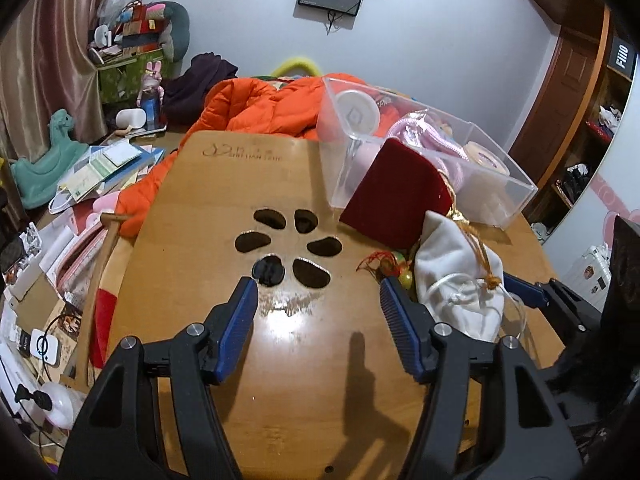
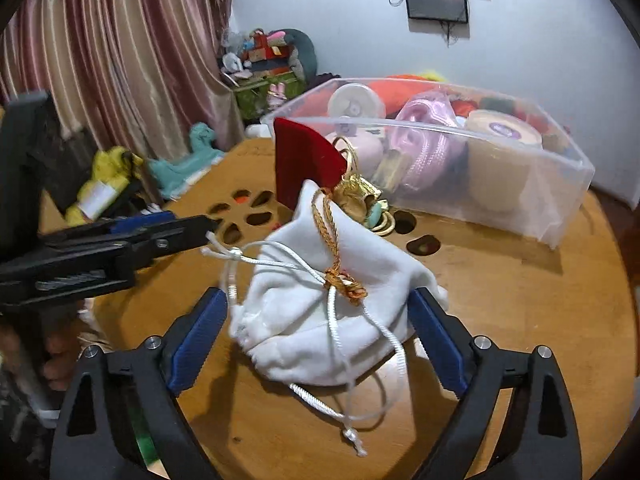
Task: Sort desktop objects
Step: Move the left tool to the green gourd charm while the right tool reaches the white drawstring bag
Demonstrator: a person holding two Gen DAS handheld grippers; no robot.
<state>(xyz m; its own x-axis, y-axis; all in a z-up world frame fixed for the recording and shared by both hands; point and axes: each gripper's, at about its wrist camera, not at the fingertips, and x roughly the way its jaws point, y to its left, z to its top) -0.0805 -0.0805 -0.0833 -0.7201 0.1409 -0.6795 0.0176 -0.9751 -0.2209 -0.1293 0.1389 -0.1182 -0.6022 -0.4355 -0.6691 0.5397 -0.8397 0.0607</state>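
A white drawstring pouch (image 2: 320,312) lies on the round wooden table (image 2: 520,300), and shows in the left wrist view (image 1: 456,276) too. My right gripper (image 2: 320,320) is open, its blue pads on either side of the pouch. A dark red velvet pouch (image 2: 308,160) leans against the clear plastic bin (image 2: 520,184); it also shows in the left wrist view (image 1: 396,196). A gold cord and gold trinkets (image 2: 360,200) lie between the two pouches. My left gripper (image 1: 320,312) is open and empty over bare wood, left of the white pouch.
The clear bin (image 1: 420,152) holds a pink pouch, round tins and other items. Petal-shaped holes (image 1: 288,244) pierce the table's middle. An orange jacket (image 1: 248,112) lies behind the table. Papers and toys clutter the left side (image 1: 80,184).
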